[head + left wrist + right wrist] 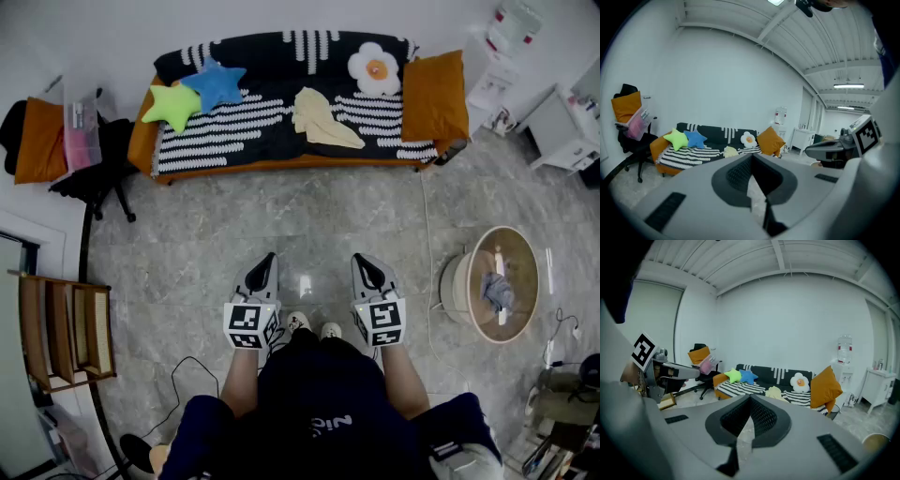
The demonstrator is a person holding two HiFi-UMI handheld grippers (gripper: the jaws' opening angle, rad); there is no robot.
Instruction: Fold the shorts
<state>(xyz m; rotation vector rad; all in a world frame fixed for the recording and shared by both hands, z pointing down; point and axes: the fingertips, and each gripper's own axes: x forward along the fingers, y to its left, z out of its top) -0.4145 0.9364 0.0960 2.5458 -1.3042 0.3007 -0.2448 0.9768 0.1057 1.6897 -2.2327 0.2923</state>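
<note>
Spotted pale shorts (323,120) on sofa (225,127), upper centre, long axis slanting down-right. Held left tool (263,270) and right tool (364,264) fully closed, empty, lower centre, well below shorts; judged right tool marginally nearer.

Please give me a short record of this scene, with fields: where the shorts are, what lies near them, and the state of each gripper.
shorts: pale yellow, lying loose on the sofa seat
sofa: black and white cover, apart from both grippers
cushions: green star cushion and blue star cushion at left; orange cushion at right
left gripper: fingers shut, empty, above the floor
right gripper: fingers shut, empty, above the floor
</note>
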